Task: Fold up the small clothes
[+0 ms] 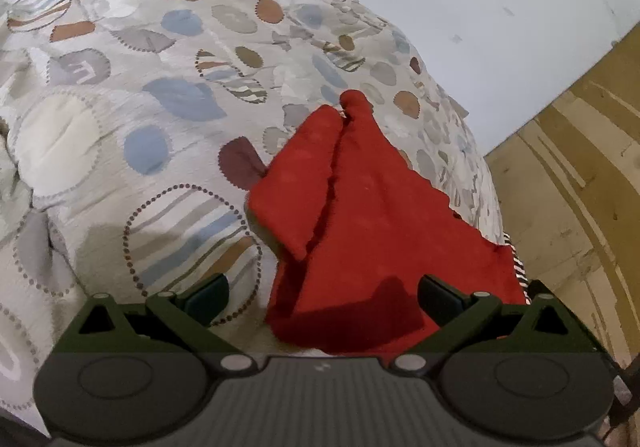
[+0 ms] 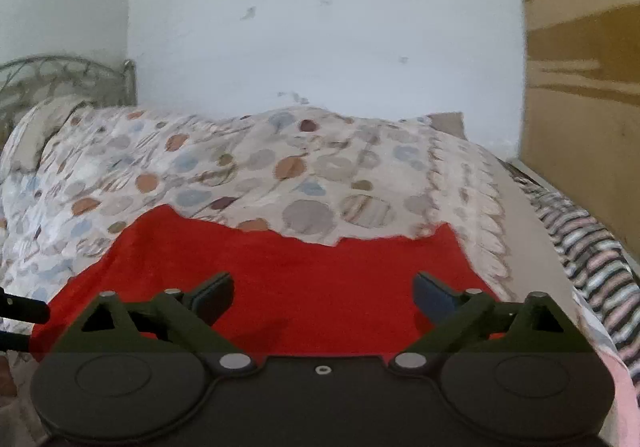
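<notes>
Both grippers spread wide, nothing pinched; red cloth (image 2: 280, 287) lies loose on the bed (image 2: 240, 167).
Left gripper (image 1: 322, 297) and right gripper (image 2: 322, 293) hover above it; on that soft, lumpy bedspread (image 1: 120, 107) the half-made fold could slump open or snag.

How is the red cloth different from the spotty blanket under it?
The red cloth is one plain colour; the spotty blanket has blue, brown and grey circles. The red cloth is small, with one part folded over itself; the spotty blanket is far bigger and spreads across the whole bed. The red cloth lies on top; the spotty blanket is underneath. Both are soft fabric and a bit wrinkled.
</notes>
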Action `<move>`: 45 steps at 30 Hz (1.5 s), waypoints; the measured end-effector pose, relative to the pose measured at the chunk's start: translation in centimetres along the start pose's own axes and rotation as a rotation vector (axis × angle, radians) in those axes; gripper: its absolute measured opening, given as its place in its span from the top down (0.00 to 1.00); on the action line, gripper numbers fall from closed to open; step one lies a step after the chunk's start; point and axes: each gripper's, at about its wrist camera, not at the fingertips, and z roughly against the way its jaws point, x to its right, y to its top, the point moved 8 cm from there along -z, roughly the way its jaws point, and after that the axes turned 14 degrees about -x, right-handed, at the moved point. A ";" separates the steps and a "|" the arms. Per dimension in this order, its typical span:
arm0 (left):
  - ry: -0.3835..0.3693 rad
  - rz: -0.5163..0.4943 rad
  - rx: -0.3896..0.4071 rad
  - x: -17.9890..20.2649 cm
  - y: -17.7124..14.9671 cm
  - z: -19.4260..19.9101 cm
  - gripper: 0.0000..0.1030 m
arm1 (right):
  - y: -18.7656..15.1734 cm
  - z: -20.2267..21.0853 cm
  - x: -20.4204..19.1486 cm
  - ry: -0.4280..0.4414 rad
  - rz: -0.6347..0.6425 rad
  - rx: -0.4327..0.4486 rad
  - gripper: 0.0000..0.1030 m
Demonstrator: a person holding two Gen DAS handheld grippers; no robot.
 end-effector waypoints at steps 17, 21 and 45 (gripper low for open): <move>-0.018 0.003 -0.041 0.0 -0.4 -0.6 0.01 | -6.6 -2.2 -4.0 -0.151 0.130 -0.009 0.01; -0.015 0.006 -0.041 0.0 -0.3 -0.6 0.00 | -6.6 -2.4 -3.6 -0.127 0.108 -0.007 0.01; 0.051 -0.019 -0.014 -0.5 0.0 -0.4 0.00 | -7.0 -2.1 -3.5 -0.116 0.092 0.030 0.01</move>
